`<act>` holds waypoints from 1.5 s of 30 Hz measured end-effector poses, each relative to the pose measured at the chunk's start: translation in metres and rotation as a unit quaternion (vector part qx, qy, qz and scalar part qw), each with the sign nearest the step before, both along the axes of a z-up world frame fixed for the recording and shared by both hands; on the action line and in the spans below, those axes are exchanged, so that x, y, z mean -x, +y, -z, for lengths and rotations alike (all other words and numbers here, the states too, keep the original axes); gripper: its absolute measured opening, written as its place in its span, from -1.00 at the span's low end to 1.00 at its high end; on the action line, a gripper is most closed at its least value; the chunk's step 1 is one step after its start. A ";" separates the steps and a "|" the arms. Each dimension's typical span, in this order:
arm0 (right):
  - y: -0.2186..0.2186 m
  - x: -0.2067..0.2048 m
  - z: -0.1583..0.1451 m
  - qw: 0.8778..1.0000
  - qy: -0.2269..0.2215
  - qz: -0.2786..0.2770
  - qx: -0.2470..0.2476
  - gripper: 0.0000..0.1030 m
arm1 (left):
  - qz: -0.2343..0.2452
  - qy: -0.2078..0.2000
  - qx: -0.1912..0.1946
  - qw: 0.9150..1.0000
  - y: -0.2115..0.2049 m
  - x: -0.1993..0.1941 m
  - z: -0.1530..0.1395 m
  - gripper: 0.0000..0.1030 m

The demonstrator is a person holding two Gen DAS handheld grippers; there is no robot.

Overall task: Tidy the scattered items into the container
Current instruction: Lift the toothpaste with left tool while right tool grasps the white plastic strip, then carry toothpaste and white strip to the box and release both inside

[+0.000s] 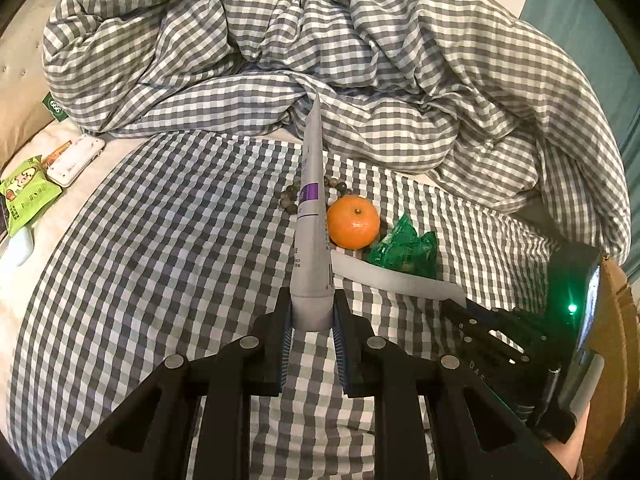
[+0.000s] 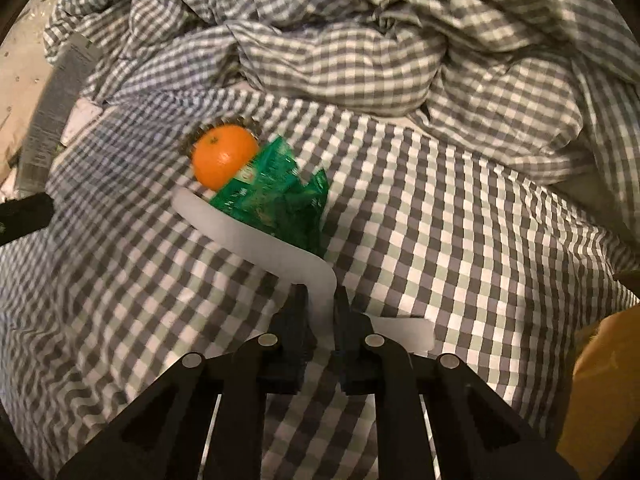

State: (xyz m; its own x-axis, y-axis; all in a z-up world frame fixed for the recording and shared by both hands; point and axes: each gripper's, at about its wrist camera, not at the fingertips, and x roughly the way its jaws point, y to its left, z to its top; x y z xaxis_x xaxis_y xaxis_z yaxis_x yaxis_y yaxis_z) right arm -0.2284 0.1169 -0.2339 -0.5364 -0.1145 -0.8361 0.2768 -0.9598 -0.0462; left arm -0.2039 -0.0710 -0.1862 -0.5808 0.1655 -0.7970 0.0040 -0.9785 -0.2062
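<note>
My left gripper [image 1: 313, 312] is shut on the cap end of a grey tube with a purple band [image 1: 311, 216] and holds it upright over the checked bed. My right gripper [image 2: 322, 304] is shut on the rim of a white container [image 2: 256, 240], which holds an orange mandarin [image 2: 224, 156] and a green crinkled packet [image 2: 276, 200]. In the left wrist view the mandarin [image 1: 353, 222], the packet [image 1: 406, 250] and the white container [image 1: 396, 278] lie just right of the tube, with a dark bead bracelet [image 1: 290, 196] behind them. The bracelet's beads [image 2: 224, 123] ring the mandarin.
A crumpled checked duvet [image 1: 320, 60] fills the back of the bed. Green snack packets [image 1: 24, 196] and a white flat device [image 1: 76, 160] lie at the far left. A cardboard box [image 1: 616, 320] sits at the right edge. It also shows in the right wrist view [image 2: 600, 380].
</note>
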 end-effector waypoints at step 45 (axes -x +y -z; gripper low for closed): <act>0.184 -0.244 -0.254 0.956 0.244 0.117 0.109 -0.79 | 0.149 0.145 -0.015 0.978 0.174 -0.165 -0.189 -0.64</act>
